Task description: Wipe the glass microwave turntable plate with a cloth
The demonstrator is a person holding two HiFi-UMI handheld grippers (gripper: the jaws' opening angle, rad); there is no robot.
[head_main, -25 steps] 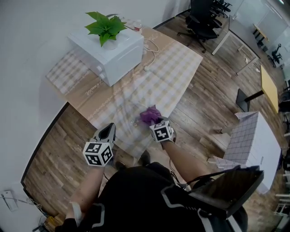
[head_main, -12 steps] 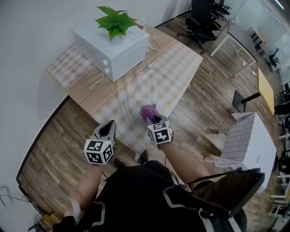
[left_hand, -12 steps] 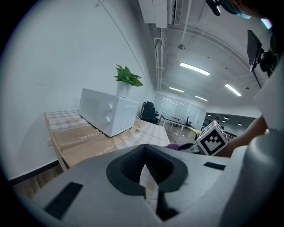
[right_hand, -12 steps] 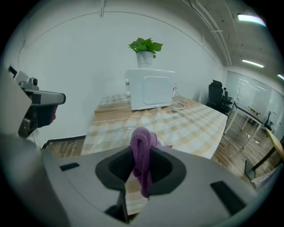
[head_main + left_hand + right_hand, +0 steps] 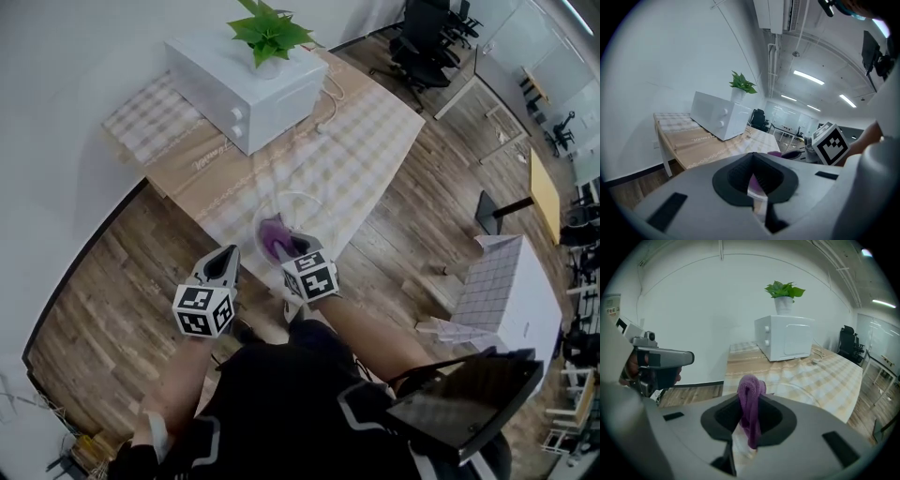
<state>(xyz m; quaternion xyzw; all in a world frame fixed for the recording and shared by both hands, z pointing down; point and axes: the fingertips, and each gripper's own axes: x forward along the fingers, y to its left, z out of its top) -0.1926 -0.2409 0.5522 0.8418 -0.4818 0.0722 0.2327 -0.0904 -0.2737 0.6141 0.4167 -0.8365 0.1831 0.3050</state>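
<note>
The clear glass turntable plate (image 5: 302, 208) lies on the checked tablecloth near the table's front edge; it also shows in the right gripper view as the glass plate (image 5: 802, 391). A purple cloth (image 5: 273, 235) rests on the plate's near left part, pinched by my right gripper (image 5: 289, 249). Seen from the right gripper itself, the cloth (image 5: 751, 392) bulges up between the jaws of the right gripper (image 5: 749, 414). My left gripper (image 5: 225, 259) hovers over the floor left of the plate, jaws together with nothing in them, apart from plate and cloth.
A white microwave (image 5: 248, 80) with a potted plant (image 5: 270, 33) on top stands at the table's far side, a cable (image 5: 328, 103) beside it. Wooden floor surrounds the table. Office chairs (image 5: 427, 42) and other desks stand further off to the right.
My right gripper has carried the purple cloth leftward across the plate, closer to my left gripper. The left gripper has stayed about where it was.
</note>
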